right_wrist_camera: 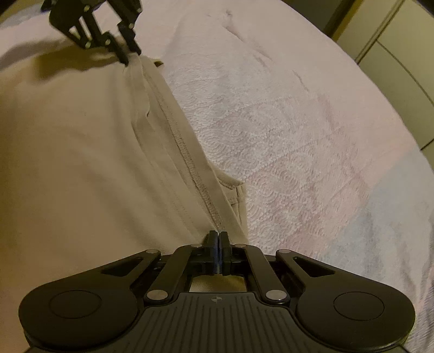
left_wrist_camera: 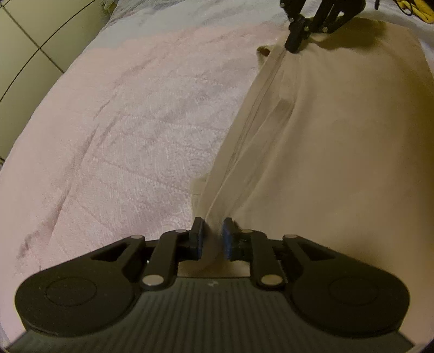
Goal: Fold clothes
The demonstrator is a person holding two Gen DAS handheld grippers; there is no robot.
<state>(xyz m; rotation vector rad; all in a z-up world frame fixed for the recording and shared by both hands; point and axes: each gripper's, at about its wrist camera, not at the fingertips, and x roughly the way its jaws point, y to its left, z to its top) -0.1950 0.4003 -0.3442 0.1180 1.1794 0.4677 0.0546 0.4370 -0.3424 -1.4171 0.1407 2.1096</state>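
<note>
A beige garment lies on a pink textured bed cover. My left gripper is shut on a bunched edge of the garment, cloth pinched between its blue pads. My right gripper shows far off in the left wrist view, clamping the other end of the same edge. In the right wrist view the right gripper is shut on the garment's stitched hem, and the left gripper holds the far end. The edge is stretched taut between the two grippers.
The pink cover spreads beside the garment. A tiled floor lies beyond the bed's edge. Pale cabinet doors stand at the far right. Something yellow sits at the top corner.
</note>
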